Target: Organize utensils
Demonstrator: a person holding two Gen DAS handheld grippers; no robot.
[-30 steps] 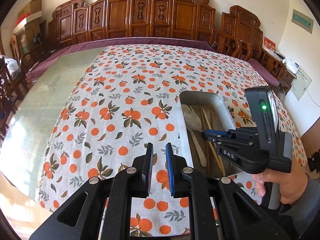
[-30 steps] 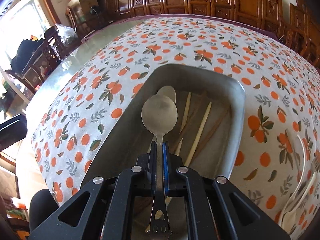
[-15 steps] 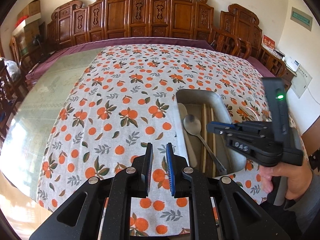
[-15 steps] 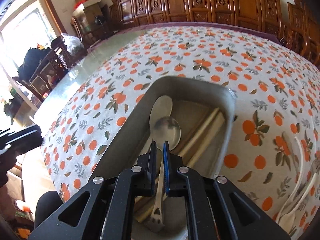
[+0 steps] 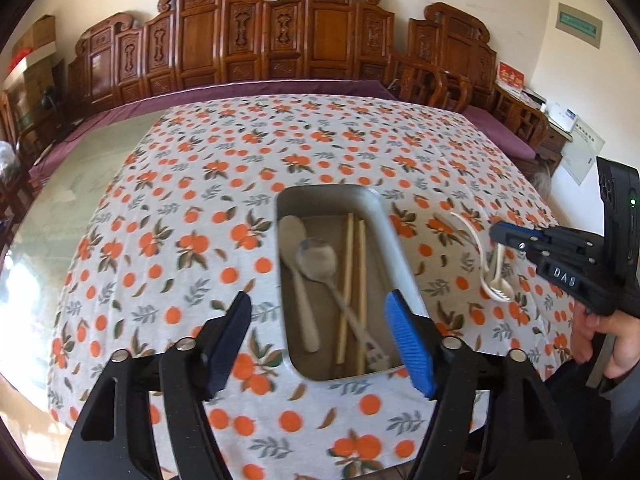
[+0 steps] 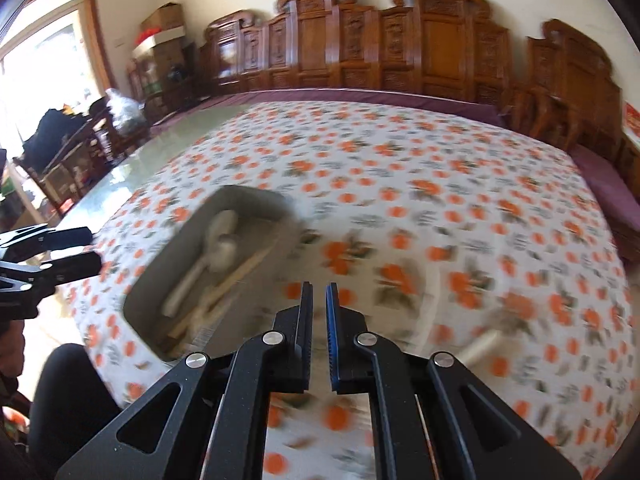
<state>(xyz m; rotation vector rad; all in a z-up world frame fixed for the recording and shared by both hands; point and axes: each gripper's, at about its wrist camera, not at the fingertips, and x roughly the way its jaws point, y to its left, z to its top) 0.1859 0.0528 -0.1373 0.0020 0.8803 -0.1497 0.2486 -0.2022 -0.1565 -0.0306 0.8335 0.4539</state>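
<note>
A rectangular grey metal tray (image 5: 400,248) was pictured on an orange-print cloth covering the tabletop (image 5: 192,208), with the sorted utensils laid lengthwise inside it: a pale, long-handled spoon (image 5: 298,280) along the tray's left wall, a stainless-steel spoon (image 5: 320,258) just beside it, and a pair of light wooden chopsticks (image 5: 352,280) crossed by the steel spoon's handle. To the right of the tray, well clear of its rim, white plastic cutlery (image 5: 494,276) was left lying on the cloth, seemingly the next items to be collected. The left gripper (image 5: 320,336) was held over the tray's near end, its jaws opening wide with nothing between them. The right gripper (image 6: 319,320) was seen to the right of the tray, above the cloth, its jaws pressed almost together and empty; that view was blurred. The plastic pieces were judged to be light, thin and slightly flexible, likely to slide on the cloth if nudged. A hold across the narrow handle, near its middle, was judged safest, as the flat ends would offer little purchase and might tip in a pinch.
</note>
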